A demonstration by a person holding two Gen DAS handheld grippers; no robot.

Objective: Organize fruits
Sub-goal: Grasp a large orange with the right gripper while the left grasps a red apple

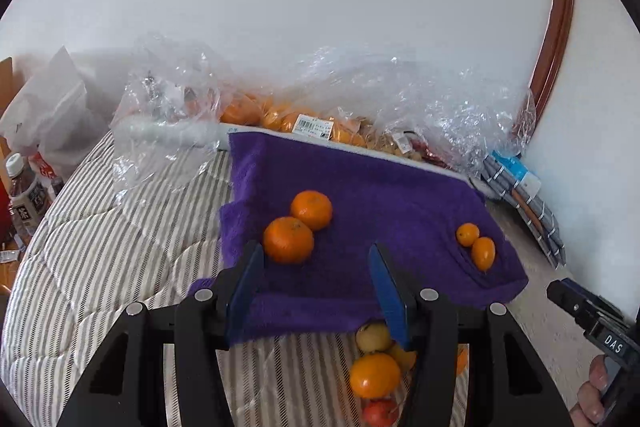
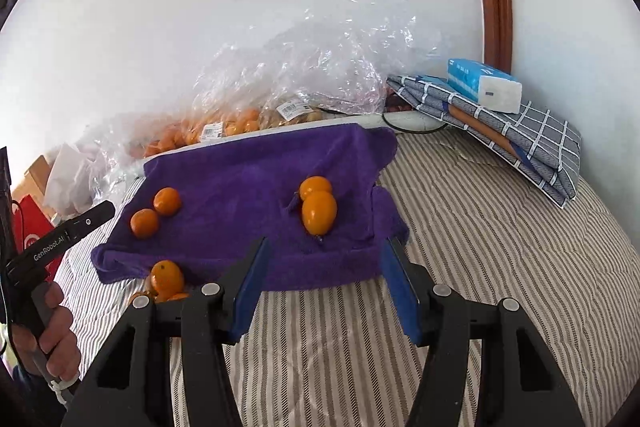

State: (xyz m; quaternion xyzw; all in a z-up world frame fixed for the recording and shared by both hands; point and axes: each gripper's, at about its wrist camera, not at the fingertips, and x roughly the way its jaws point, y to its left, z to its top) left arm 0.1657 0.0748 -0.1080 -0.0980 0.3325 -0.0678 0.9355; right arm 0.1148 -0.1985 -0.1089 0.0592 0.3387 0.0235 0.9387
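Purple towel (image 1: 360,195) covers the striped bedding (image 1: 100,247) just ahead of both pairs of blue-padded fingers. Crinkled clear plastic bags (image 1: 360,87) of more fruit line the wall beyond the towel's far edge, and a folded checked cloth (image 2: 500,135) with a tissue pack (image 2: 484,85) on top lies off past the right fingers.

The left gripper (image 1: 316,255) stands partly open with nothing between its pads; two round mandarins (image 1: 298,227), touching, sit on the towel just beyond its left finger. A loose pile of fruit (image 1: 374,367) lies on the bedding under its right finger, at the towel's near edge.

The right gripper (image 2: 326,247) is likewise partly open and empty. Two oval orange fruits (image 2: 318,207), touching, lie just beyond its fingertips, the nearer one's long axis running roughly towards the fingers.
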